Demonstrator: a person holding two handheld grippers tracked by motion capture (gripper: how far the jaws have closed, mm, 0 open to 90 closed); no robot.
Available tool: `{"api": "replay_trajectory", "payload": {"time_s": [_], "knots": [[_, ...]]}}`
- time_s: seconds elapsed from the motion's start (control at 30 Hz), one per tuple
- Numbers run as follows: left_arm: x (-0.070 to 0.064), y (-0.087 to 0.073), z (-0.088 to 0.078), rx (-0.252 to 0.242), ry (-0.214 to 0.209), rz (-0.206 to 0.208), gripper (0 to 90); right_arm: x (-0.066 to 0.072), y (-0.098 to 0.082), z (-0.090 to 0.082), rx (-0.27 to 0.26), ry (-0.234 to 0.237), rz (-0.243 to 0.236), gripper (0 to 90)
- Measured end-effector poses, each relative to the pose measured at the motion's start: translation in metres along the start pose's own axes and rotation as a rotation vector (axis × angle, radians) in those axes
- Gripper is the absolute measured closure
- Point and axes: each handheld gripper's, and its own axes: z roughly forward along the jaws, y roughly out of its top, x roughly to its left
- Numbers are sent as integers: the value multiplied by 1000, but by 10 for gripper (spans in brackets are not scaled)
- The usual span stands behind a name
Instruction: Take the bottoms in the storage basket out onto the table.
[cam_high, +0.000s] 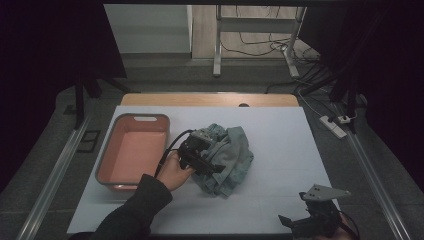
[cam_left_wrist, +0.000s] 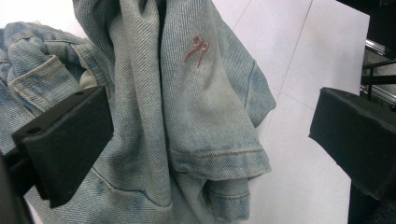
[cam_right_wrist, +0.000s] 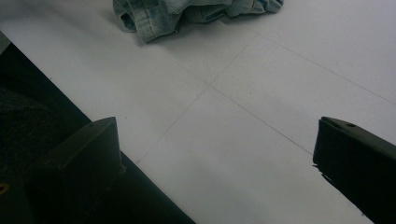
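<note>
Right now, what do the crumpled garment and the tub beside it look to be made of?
The garment: faded light-blue denim, judging by the twill weave, stitched hems and small red embroidered mark. The tub: probably moulded plastic, smooth salmon-pink inside with a grey rim and a handle slot.

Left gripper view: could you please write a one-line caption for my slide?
Open left claw poised over crumpled denim garment with a small red embroidered mark, on a white table.

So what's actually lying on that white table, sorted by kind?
Denim garments: 1, a crumpled light-blue piece
Tubs: 1, pink with a grey rim
Hand-held grippers: 2, left gripper at the denim, right gripper near the table's front edge
Total: 4
</note>
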Motion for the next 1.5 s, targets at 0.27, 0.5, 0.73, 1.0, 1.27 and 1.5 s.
{"api": "replay_trajectory", "payload": {"time_s": [0.27, 0.5, 0.73, 1.0, 1.27, 1.5], "knots": [[-4, -3, -4, -5, 0, 5, 0, 0, 0, 0, 0, 1, 0, 7], [-6, -4, -6, -15, -18, 0, 0, 0, 0, 0, 1, 1, -3, 7], [-8, -6, -8, -26, -50, -9, 0, 0, 0, 0, 1, 2, -4, 6], [-11, -9, -12, -34, -56, -21, 0, 0, 0, 0, 2, 2, -5, 6], [-10, -14, -18, -54, -85, -29, 0, 0, 0, 0, 1, 1, -4, 7], [-9, -18, -22, -44, -81, -33, 0, 0, 0, 0, 0, 1, -6, 6]]}}
